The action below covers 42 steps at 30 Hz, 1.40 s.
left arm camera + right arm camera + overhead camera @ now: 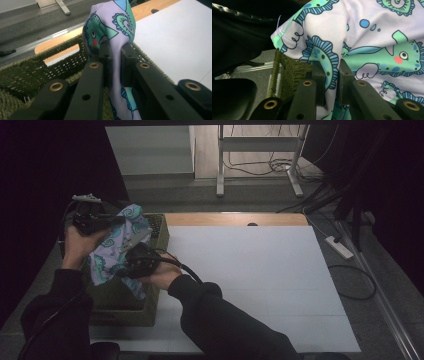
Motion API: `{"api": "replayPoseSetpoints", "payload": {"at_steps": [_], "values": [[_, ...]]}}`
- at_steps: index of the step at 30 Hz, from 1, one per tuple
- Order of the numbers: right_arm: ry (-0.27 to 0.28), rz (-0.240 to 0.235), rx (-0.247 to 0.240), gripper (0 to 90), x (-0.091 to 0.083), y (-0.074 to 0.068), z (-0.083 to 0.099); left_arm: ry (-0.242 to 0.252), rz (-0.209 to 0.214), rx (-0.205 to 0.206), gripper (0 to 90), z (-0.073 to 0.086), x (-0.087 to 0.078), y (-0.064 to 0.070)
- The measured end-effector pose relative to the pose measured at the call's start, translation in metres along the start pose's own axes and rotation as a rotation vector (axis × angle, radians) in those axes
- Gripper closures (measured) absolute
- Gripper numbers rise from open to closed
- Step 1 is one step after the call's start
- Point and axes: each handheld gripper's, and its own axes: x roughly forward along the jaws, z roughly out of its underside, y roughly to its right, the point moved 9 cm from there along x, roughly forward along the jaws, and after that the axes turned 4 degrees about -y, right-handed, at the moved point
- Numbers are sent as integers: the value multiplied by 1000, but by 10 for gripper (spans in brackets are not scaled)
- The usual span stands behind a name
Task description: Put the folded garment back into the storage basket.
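A lilac cloth (116, 251) printed with green and blue seahorses hangs above an olive woven basket (150, 306) at the table's left. My left gripper (107, 221) is at its upper left, shut on a fold of the cloth (111, 30). My right gripper (131, 261) is lower and nearer, shut on another part of the cloth (372, 37). In the left gripper view the cloth bunches up over the jaws. Basket rim (287, 68) shows behind the cloth in the right gripper view.
A white sheet (260, 280) covers the table to the right of the basket. A wooden strip with a dark hole (252, 224) runs along the far edge. A power strip (339, 247) and cables lie on the floor at right.
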Motion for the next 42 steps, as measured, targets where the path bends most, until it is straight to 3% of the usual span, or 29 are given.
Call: {"api": "replayPoseSetpoints", "payload": {"at_steps": [13,22,24,26,30,42], "values": [[-60,50,24,790,32,12,33,-15,7,-35,822,26,32,-11],[-76,75,-3,776,39,11,35,-25,11,-77,813,43,42,-20],[-80,72,-8,728,40,9,35,-47,-40,-97,779,48,42,-28],[-76,54,-6,674,41,6,35,-38,-100,-125,695,51,39,-37],[-78,46,-2,575,37,4,35,-29,-150,-169,624,54,29,-49],[-60,81,42,449,20,13,37,-41,-170,-168,469,59,26,-48]]}}
